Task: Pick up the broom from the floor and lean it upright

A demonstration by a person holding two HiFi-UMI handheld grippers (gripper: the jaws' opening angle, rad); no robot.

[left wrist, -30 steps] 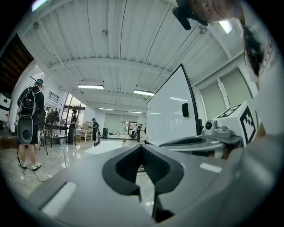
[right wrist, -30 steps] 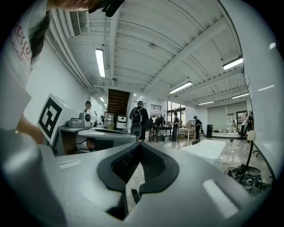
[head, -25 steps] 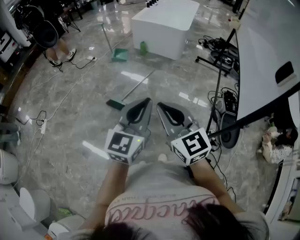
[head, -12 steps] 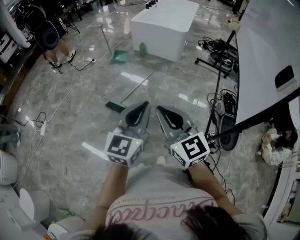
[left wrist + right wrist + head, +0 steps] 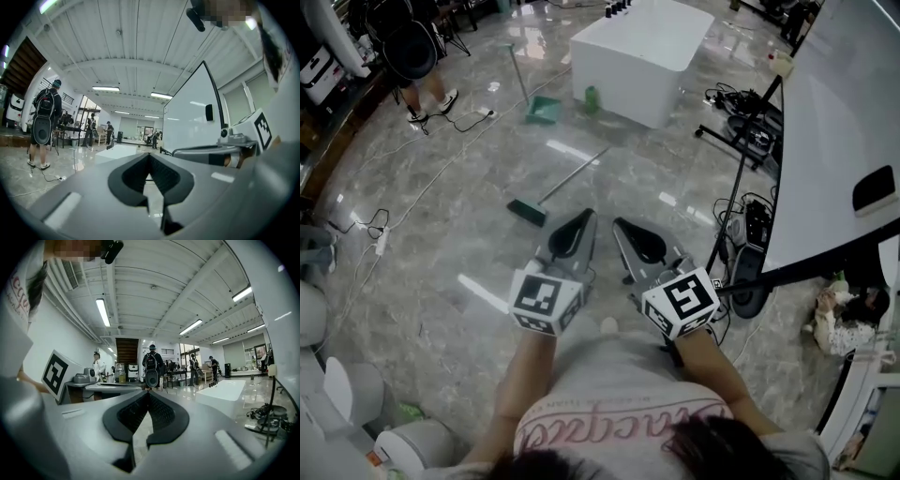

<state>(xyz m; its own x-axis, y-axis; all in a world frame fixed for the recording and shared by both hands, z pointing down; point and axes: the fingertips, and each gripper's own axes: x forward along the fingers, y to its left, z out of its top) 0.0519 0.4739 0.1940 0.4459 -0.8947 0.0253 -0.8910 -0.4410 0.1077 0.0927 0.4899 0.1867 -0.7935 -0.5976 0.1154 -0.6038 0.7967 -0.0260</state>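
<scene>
On the floor (image 5: 441, 244) the broom (image 5: 570, 178) lies flat, just ahead of the left tongs (image 5: 584, 217), untouched. Left and right tongs (image 5: 621, 228) are both closed, holding nothing. Reaching, grasping and leaning all remain.

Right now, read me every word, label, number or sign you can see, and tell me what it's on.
On the shirt: a pink script print, upside down and blurred, not readable.
On the left gripper: a square black-and-white marker on its cube, no words.
On the right gripper: the same kind of marker, no words.
Nothing else shows readable text.
</scene>
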